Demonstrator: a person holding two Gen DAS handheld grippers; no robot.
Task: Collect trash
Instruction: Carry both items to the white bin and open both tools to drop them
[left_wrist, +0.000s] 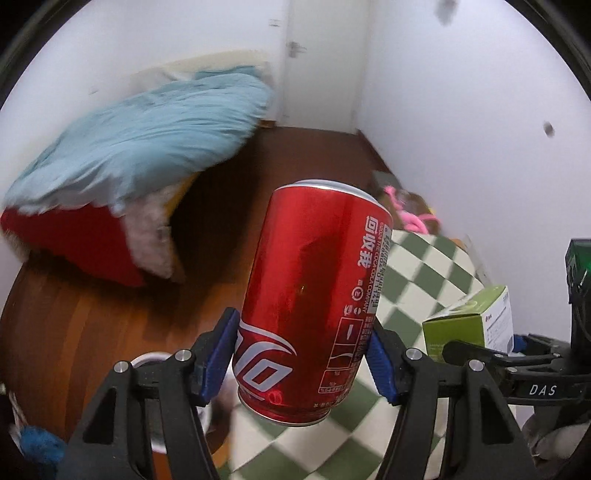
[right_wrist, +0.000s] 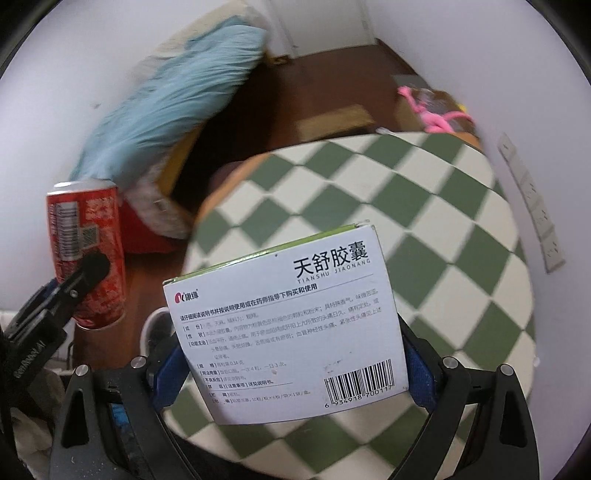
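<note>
My left gripper (left_wrist: 301, 350) is shut on a red Coca-Cola can (left_wrist: 314, 288) and holds it upright above the floor, at the left edge of the checkered table (left_wrist: 424, 280). The can also shows in the right wrist view (right_wrist: 86, 254), at the left. My right gripper (right_wrist: 291, 365) is shut on a white and green medicine box (right_wrist: 288, 325) and holds it above the checkered table (right_wrist: 424, 221). The box also shows in the left wrist view (left_wrist: 469, 321), at the right.
A bed with a light blue quilt (left_wrist: 147, 129) and a red cover stands at the left on the wooden floor (left_wrist: 92, 314). A box with pink items (right_wrist: 436, 107) sits behind the table by the wall. A white round rim (left_wrist: 147, 360) lies below the left gripper.
</note>
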